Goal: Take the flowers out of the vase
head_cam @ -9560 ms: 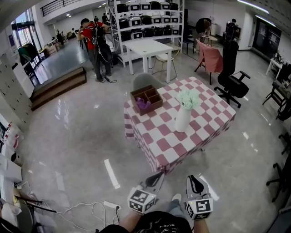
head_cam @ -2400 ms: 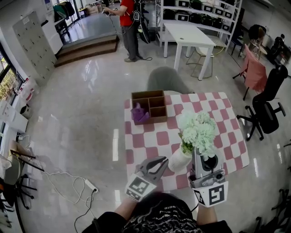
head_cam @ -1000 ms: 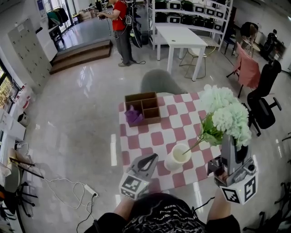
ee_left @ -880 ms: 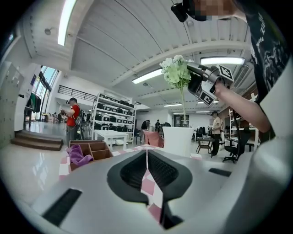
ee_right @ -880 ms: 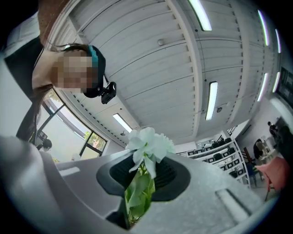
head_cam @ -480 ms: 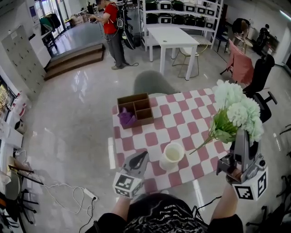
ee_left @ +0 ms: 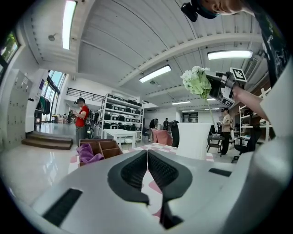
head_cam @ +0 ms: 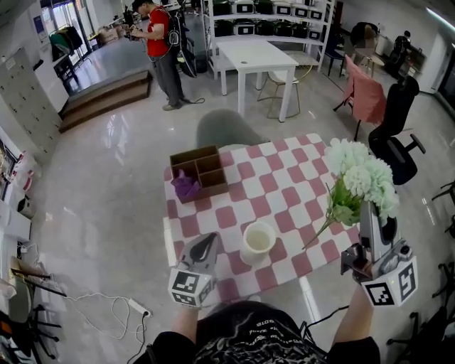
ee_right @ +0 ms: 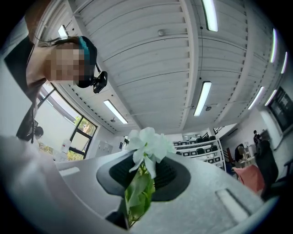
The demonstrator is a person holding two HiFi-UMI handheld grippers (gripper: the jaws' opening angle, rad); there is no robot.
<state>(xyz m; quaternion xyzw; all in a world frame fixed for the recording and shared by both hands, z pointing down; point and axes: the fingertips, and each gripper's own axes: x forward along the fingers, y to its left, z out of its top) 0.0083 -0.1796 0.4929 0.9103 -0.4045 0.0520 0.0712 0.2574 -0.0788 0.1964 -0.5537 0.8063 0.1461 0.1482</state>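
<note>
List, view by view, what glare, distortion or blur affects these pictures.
Head view: fisheye bends the room's edges, and the glossy floor shows bright glare. Left gripper view: black round border, ceiling light strip blown out. Right gripper view: the flowers sit too near the lens, their leaves soft.

This is a large open lab or office workspace: a glossy pale floor (head_cam: 106, 185), metal shelving (head_cam: 250, 8) at the far end stacked with black cases, a white worktable (head_cam: 252, 53), a black office chair (head_cam: 394, 117) at the right, grey lockers (head_cam: 21, 92) at the left, and strip lights (ee_left: 155, 73) on a ribbed ceiling.
</note>
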